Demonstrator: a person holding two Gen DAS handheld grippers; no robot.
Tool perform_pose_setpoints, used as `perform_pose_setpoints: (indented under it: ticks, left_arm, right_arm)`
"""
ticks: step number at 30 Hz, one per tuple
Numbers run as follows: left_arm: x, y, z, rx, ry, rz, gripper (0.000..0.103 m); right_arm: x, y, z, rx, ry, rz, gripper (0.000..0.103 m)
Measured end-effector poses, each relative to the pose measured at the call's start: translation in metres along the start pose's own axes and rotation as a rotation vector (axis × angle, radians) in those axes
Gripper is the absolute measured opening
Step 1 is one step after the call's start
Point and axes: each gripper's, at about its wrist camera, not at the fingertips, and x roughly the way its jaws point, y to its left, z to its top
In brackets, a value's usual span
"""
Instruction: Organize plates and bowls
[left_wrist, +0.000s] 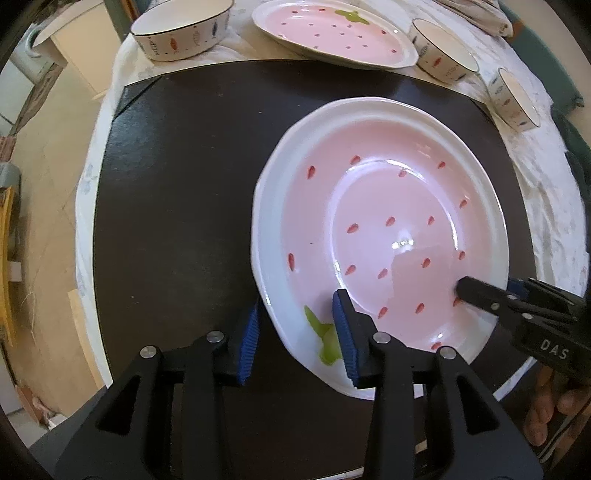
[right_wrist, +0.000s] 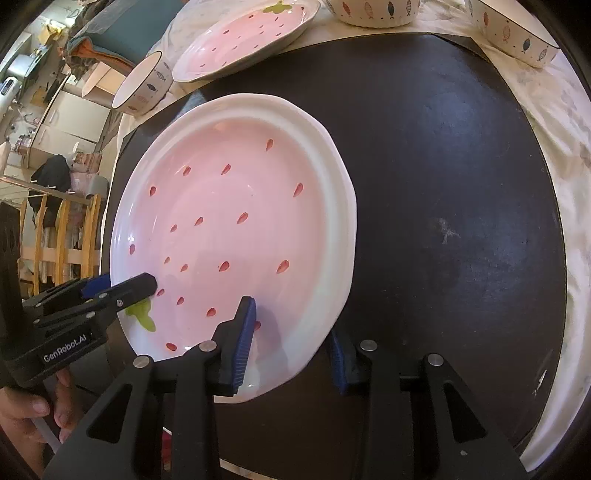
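Note:
A pink strawberry-pattern plate (left_wrist: 384, 206) with a white rim lies over the black mat (left_wrist: 177, 184). My left gripper (left_wrist: 295, 332) straddles its near-left rim, one blue pad outside and one inside, jaws apart with a gap to the rim. My right gripper (right_wrist: 291, 339) straddles the near-right rim of the same plate (right_wrist: 229, 206) the same way. Each gripper shows in the other's view, the right (left_wrist: 480, 291) and the left (right_wrist: 122, 291). A second strawberry plate (left_wrist: 332, 33) lies at the back.
Three fish-pattern bowls stand around the back: one at the left (left_wrist: 181, 29) and two at the right (left_wrist: 443, 51) (left_wrist: 513, 99). A white cloth (left_wrist: 546, 177) covers the round table under the mat. Floor and furniture lie beyond the table's left edge.

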Motion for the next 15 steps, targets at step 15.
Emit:
perform_pose_setpoints:
  ticks: [15]
  left_arm:
    - [-0.043,0.022,-0.008,-0.081,-0.149,0.087,0.071]
  right_arm:
    - [-0.049,-0.011,-0.009,0.09,-0.158,0.012,0.069]
